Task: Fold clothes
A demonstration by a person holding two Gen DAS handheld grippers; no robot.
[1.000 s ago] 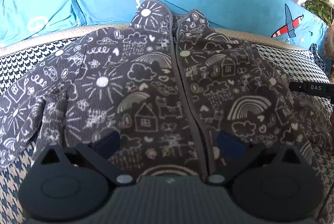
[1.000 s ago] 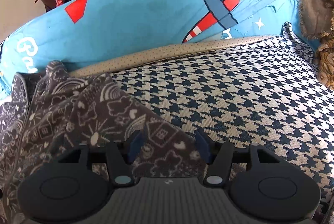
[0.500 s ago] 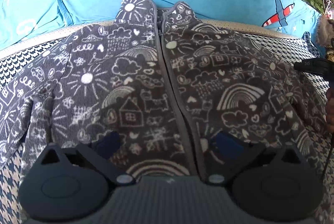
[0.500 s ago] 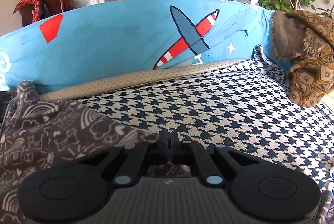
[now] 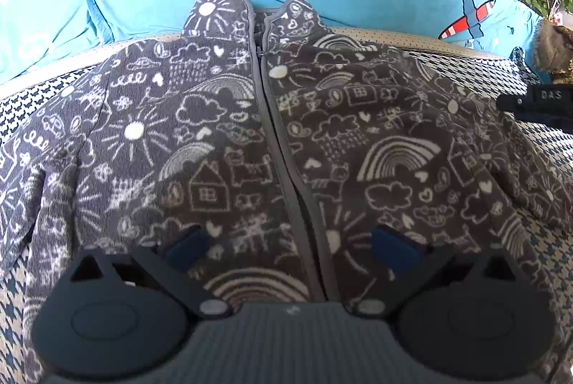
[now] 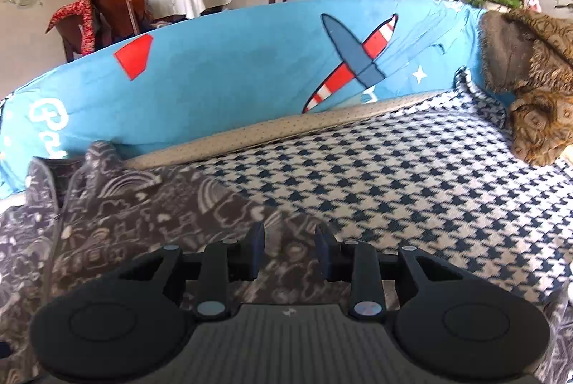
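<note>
Your left gripper [image 5: 288,249] hangs wide open over the one fleece jacket [image 5: 222,133], nothing pinched. Your right gripper [image 6: 289,246] is opening above the jacket's right sleeve, fabric below but not clamped. The jacket's fuzzy grey with white doodles, zipped, spread flat on the woven houndstooth cover [image 6: 412,190]. Blue cushion [image 6: 232,83] runs along the far edge.

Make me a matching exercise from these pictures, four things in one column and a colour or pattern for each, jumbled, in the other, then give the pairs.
Things:
1. jacket
2. sofa back
3. seat cover
4. blanket

Looks:
A. blue with a red-striped plane
B. brown, heaped at the right end
C. grey with white doodles
D. navy and cream houndstooth

Pairs: 1-C, 2-A, 3-D, 4-B
</note>
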